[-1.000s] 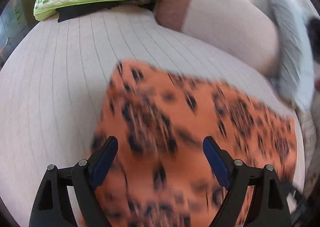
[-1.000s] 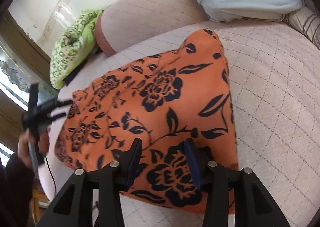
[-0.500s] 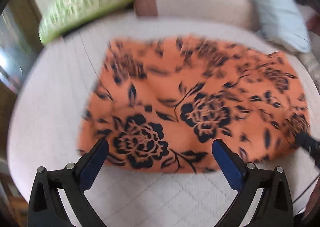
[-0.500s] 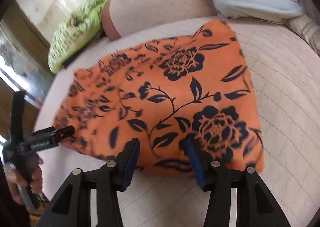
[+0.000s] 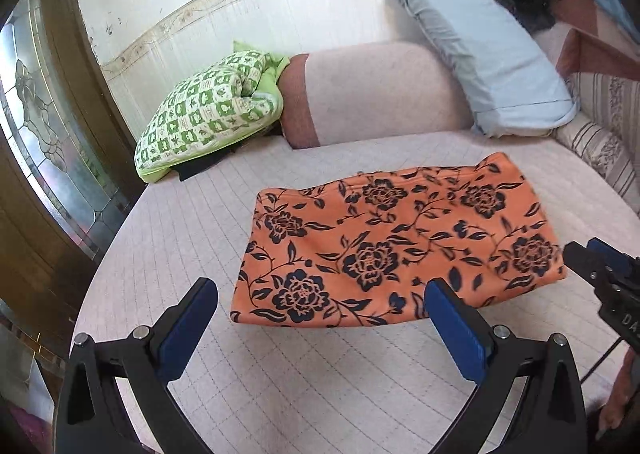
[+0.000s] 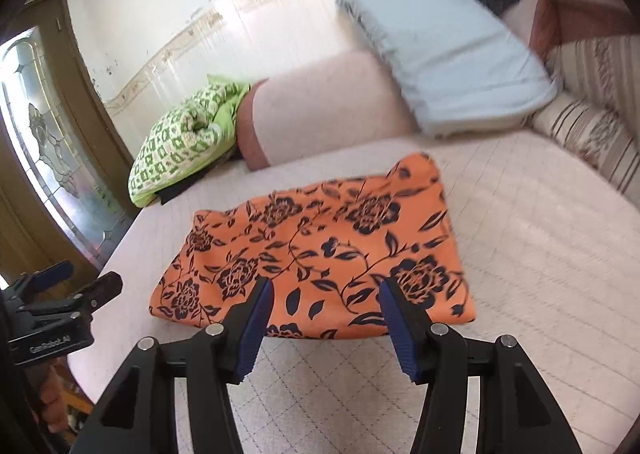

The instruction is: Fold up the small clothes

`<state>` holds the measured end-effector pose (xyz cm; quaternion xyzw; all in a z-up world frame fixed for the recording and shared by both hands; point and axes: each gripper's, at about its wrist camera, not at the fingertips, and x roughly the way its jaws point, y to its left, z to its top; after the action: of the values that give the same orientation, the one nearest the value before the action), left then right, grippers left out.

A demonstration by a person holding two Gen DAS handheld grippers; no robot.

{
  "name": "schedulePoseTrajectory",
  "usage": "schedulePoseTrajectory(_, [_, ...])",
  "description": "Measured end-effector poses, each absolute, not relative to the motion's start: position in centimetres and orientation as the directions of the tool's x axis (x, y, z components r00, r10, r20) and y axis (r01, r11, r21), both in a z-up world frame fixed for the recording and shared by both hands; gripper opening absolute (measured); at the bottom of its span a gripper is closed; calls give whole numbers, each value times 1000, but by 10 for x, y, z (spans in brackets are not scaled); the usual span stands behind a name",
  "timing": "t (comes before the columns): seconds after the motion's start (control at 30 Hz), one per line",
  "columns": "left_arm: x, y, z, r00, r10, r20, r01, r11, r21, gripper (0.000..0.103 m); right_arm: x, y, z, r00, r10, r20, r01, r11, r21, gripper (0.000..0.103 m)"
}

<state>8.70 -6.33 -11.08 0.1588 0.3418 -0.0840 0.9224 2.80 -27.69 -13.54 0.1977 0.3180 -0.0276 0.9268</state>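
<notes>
An orange cloth (image 5: pixel 394 250) with a dark floral print lies folded flat on the pale quilted bed cover (image 5: pixel 320 386), roughly in the middle of it, its long side running left to right.

The left gripper (image 5: pixel 320 328) hangs just short of the cloth's near edge, its blue-padded fingers (image 5: pixel 188 330) spread wide with nothing between them; the near left corner of the cloth falls inside the gap as seen from the left wrist, but the pads are apart from the fabric. In the right wrist view this same gripper (image 6: pixel 86 282) shows at the far left, off the bed's left edge and well clear of the cloth.

The right gripper (image 6: pixel 326 318) sits over the near edge of the cloth (image 6: pixel 316 250), its jaws parted and holding nothing (the gap is narrower than the left one's). Whether its pads brush the fabric cannot be told. From the left wrist it (image 5: pixel 592 254) appears at the right, just beside the cloth's right end.

Behind the cloth, well apart from it, stand a green checked cushion (image 5: pixel 208 110), a pink bolster (image 5: pixel 376 94) and a light blue pillow (image 5: pixel 492 62) leaning on the bolster's right end.
</notes>
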Motion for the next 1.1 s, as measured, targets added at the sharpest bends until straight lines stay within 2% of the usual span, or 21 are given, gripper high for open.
schedulePoseTrajectory(0.17, [71, -72, -103, 771, -56, -634, 266, 933, 241, 103, 18, -271, -124, 815, 0, -579, 200, 939, 281, 62])
schedulePoseTrajectory(0.47, [69, -82, -107, 766, -57, -640, 268, 934, 237, 103, 25, -279, -144, 778, -30, -628, 232, 942, 242, 62])
schedulePoseTrajectory(0.8, [82, -78, -113, 759, -29, -651, 232, 946, 228, 103, 45, -283, -157, 760, 0, -649, 226, 937, 266, 62])
schedulePoseTrajectory(1.1, [82, -57, -98, 794, -2, -609, 176, 958, 227, 103, 59, -273, -158, 766, 28, -643, 192, 944, 270, 62])
